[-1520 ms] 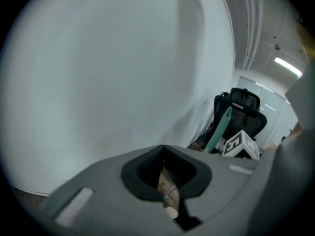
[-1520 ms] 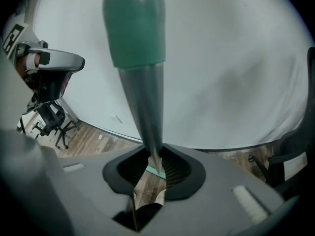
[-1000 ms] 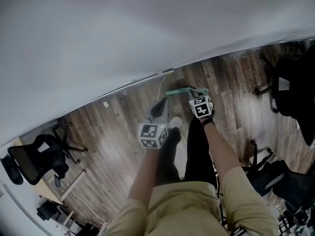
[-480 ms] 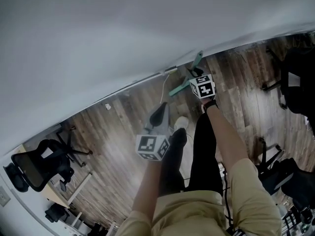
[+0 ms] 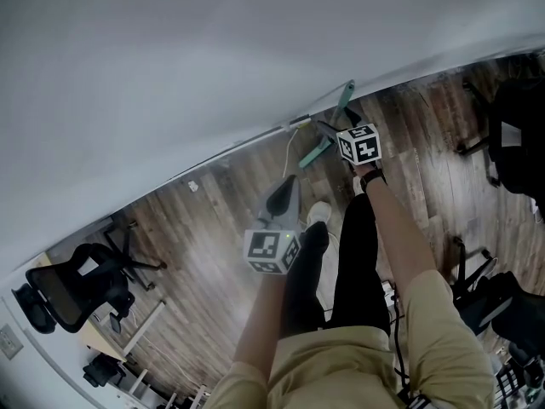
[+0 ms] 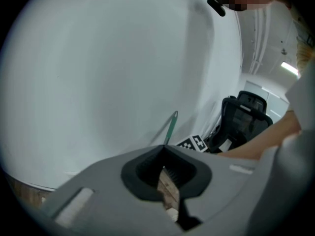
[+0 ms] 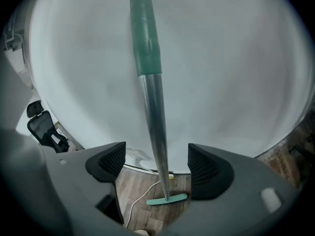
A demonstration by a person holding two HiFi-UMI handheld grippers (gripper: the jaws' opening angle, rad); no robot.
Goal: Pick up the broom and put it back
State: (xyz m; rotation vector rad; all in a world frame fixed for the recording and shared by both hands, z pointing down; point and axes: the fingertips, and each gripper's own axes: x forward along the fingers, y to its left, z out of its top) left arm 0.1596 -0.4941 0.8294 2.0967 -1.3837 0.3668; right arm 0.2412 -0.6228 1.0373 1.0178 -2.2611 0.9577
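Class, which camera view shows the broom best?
The right gripper view: the broom runs whole, green grip to head, between the right tool's opening jaws, untouched. Head view shows it small, leaning on the wall; left gripper view, only its grip.

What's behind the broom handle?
The white wall fills the space behind the broom handle, which stands steeply in front of it. The broom's green head rests on the wood floor beside a white cable. The handle covers the wall strip directly behind it.

No text, label or number can be read.
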